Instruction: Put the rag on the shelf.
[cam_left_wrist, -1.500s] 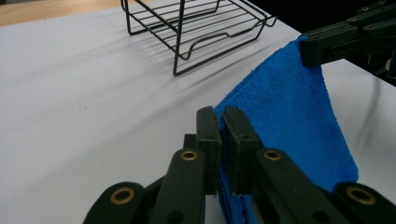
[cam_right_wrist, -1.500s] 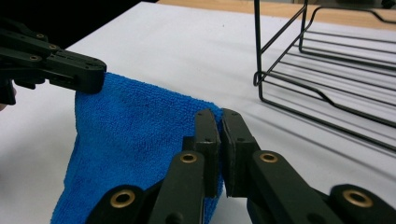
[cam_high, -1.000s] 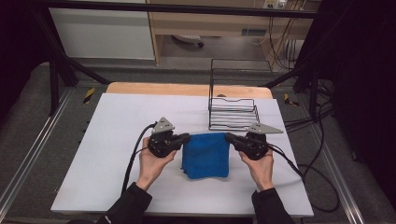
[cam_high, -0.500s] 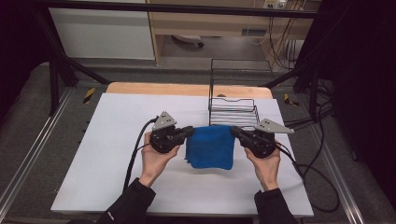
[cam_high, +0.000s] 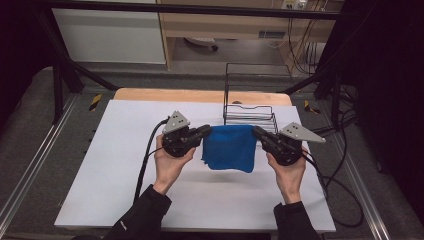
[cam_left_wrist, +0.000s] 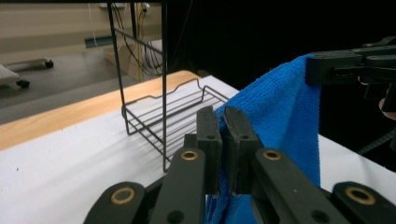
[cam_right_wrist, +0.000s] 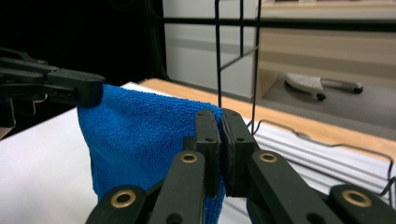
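A person holds a blue cloth (cam_high: 230, 148) up by its two top corners, one corner in each hand's tool. The left tongs (cam_high: 205, 131) are clenched on the left corner, and the left gripper view shows the fabric pinched between the black jaws. The right tongs (cam_high: 257, 132) are clenched on the other corner in the same way. The cloth hangs as a folded sheet between them, just in front of the wire rack (cam_high: 248, 111) and above the white bench (cam_high: 125, 150); its lower edge looks clear of the surface, with a shadow under it.

The step in hand seems to be lifting the cloth and carrying it toward the rack. To do it well, I would keep both grips tight and both hands level, so the top edge stays straight and neither corner slips. The hands should hold the same spread: closer and the cloth sags, wider and it may be pulled out of a grip. The hem has to clear the rack's front wire before the cloth goes over it.

Compared with a second ago, the cloth then lay lower, at the bench, and nearer the person. Both hands have since risen and moved forward together, toward the rack.
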